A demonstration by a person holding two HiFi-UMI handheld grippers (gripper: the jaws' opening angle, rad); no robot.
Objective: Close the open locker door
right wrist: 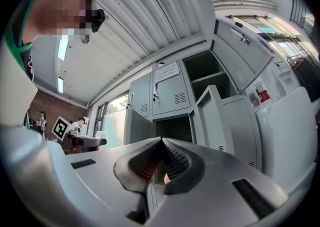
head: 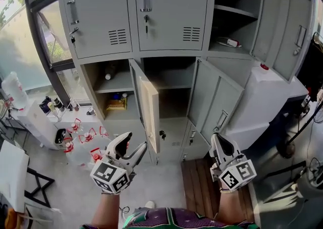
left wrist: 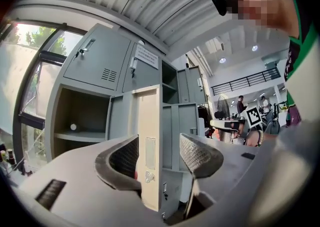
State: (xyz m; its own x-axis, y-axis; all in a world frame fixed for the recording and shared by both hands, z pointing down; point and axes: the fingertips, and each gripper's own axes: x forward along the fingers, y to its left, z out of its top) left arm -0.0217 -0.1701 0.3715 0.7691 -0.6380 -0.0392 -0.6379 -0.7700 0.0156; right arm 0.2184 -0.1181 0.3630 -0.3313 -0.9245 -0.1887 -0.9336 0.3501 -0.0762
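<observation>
Left gripper [head: 135, 141] tilts upward, jaws wide astride the locker door [head: 150, 109] edge; right gripper [head: 217, 138] points up, jaws together.

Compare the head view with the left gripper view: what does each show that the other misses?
Head view only: both grippers, the left gripper open, the right gripper shut, and a yellow packet on a shelf. Left gripper view only: the open locker door edge-on between the open jaws, pads clear of it, its latch plate visible. Both: that door and the closed vented doors above.
</observation>
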